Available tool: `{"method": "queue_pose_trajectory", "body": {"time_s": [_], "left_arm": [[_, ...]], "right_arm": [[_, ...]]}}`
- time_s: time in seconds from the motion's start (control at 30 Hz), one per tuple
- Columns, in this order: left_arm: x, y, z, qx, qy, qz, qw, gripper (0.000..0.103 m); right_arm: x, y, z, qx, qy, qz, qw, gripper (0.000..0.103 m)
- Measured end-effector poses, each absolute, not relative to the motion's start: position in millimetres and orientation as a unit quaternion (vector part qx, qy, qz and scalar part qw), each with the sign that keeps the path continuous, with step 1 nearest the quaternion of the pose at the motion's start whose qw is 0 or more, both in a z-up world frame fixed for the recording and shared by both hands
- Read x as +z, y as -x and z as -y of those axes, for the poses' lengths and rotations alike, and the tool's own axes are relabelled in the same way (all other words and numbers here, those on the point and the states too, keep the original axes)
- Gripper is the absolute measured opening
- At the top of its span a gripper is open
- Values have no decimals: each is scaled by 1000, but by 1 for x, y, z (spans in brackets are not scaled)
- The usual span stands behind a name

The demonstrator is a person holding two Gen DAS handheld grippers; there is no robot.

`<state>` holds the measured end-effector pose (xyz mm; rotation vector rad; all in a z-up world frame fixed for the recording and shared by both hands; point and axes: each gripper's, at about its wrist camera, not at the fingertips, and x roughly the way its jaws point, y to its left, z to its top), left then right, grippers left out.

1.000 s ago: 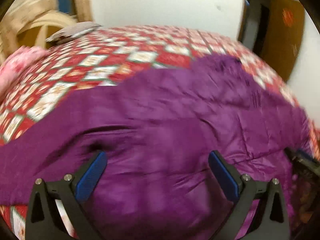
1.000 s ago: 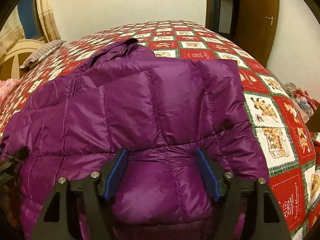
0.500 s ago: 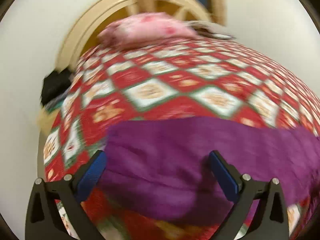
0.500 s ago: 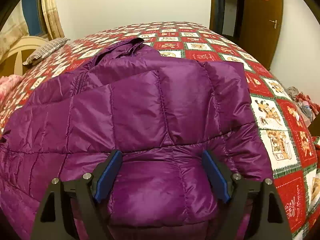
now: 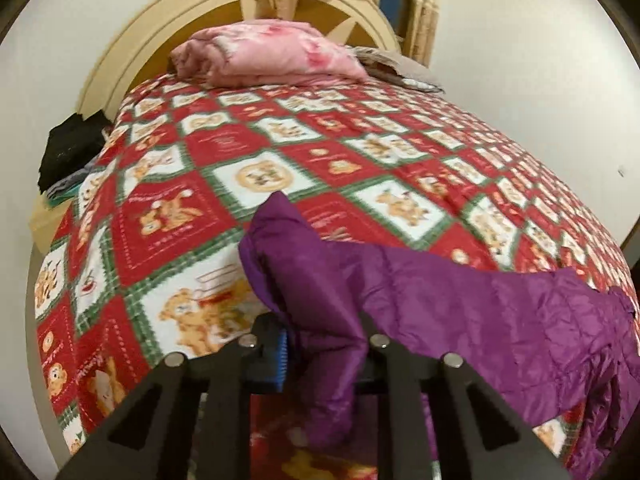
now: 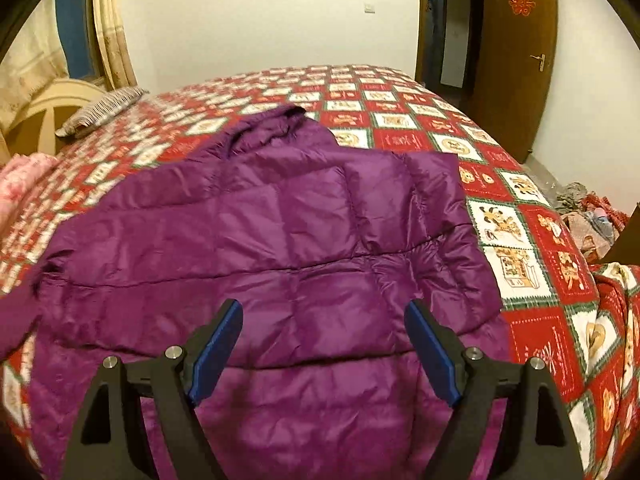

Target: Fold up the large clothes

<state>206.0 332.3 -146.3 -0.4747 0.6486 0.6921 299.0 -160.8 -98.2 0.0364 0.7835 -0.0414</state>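
Two tongs work on one purple down jacket (image 6: 280,240), which lies spread over the near part of the bed. On the left side, the left gripper (image 5: 320,354) is clenched on the end of a sleeve (image 5: 304,264), and the cloth stands up out of the fingers above the quilt. On the right side, the right gripper (image 6: 323,350) is released, with its blue pads wide apart just over the jacket's body; whether they touch the cloth I cannot tell. I judge that the step in hand is the folding of the left sleeve inward. The next move probably calls for carrying the sleeve across onto the body and laying it flat, while the right gripper holds the body so it does not slide, because the cloth looks slippery. The surface is a red, white and green checked quilt (image 5: 248,152). A pink folded blanket (image 5: 268,54) lies by the cream headboard (image 5: 132,52), a striped pillow (image 6: 104,110) beside it, and a brown door (image 6: 516,60) stands at the far right.
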Motion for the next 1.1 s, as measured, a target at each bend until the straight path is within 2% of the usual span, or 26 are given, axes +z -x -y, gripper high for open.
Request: {"method": "queue_pose_trajectory", "body": {"time_s": [0.23, 0.47, 0.7, 0.9, 1.0, 1.03, 1.07, 1.1], "left_arm": [[-64, -231, -267, 244, 172, -236, 925, 20], [8, -272, -123, 35, 84, -186, 978, 20], [22, -308, 30, -140, 25, -182, 973, 20], [-1, -323, 131, -243, -11, -206, 948, 21], [-17, -326, 159, -275, -10, -222, 936, 29], [-22, -327, 167, -281, -4, -229, 932, 43], [-24, -326, 169, -283, 2, -232, 931, 68], [-28, -326, 171, -280, 8, -234, 931, 81]], "right_arm": [[-79, -285, 170, -10, -70, -365, 928, 83], [-80, -276, 198, -21, -112, -364, 925, 83], [-84, -263, 234, -32, -152, -365, 918, 83], [-86, -256, 263, -45, -171, -364, 915, 83], [-88, -252, 277, -59, -176, -362, 913, 83], [-89, -251, 282, -65, -178, -362, 913, 83], [-91, -250, 287, -70, -180, -362, 912, 83], [-92, -248, 291, -78, -182, -363, 910, 83]]}}
